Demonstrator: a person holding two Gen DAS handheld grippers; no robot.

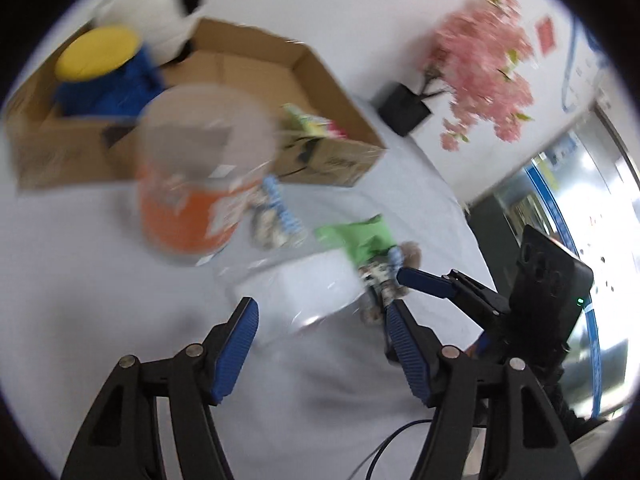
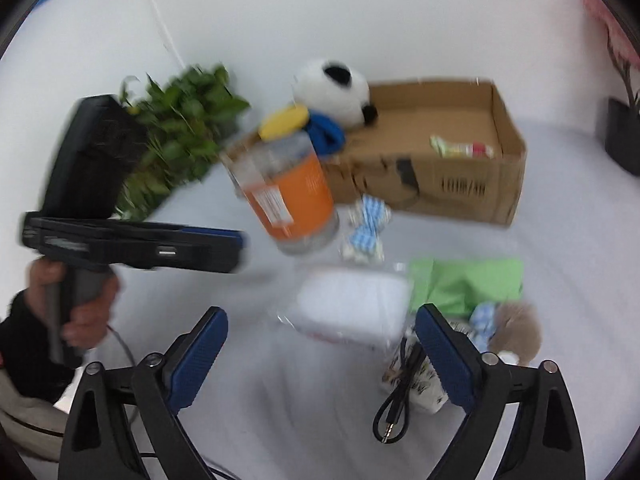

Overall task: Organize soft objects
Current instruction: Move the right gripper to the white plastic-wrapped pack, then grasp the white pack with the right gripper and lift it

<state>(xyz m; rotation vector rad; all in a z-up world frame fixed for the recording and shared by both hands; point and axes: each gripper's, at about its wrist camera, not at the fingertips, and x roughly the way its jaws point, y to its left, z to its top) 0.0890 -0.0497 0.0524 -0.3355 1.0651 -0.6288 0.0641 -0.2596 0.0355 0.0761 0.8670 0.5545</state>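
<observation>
Right gripper (image 2: pixel 320 354) jaws apart, empty; we see bagged white wad (image 2: pixel 352 308) lying on table just ahead, long axis crosswise. Left gripper (image 1: pixel 320 344) likewise spread, empty, equally near. Cardboard box (image 2: pixel 504 168) beyond.

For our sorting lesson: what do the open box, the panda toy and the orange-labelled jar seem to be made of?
Box: brown corrugated cardboard, matte, with folded flaps and printed marks.
Panda toy: plush fabric, fuzzy white and black pile.
Jar: probably clear plastic, glossy, see-through above an orange paper label; blur leaves glass possible.
</observation>
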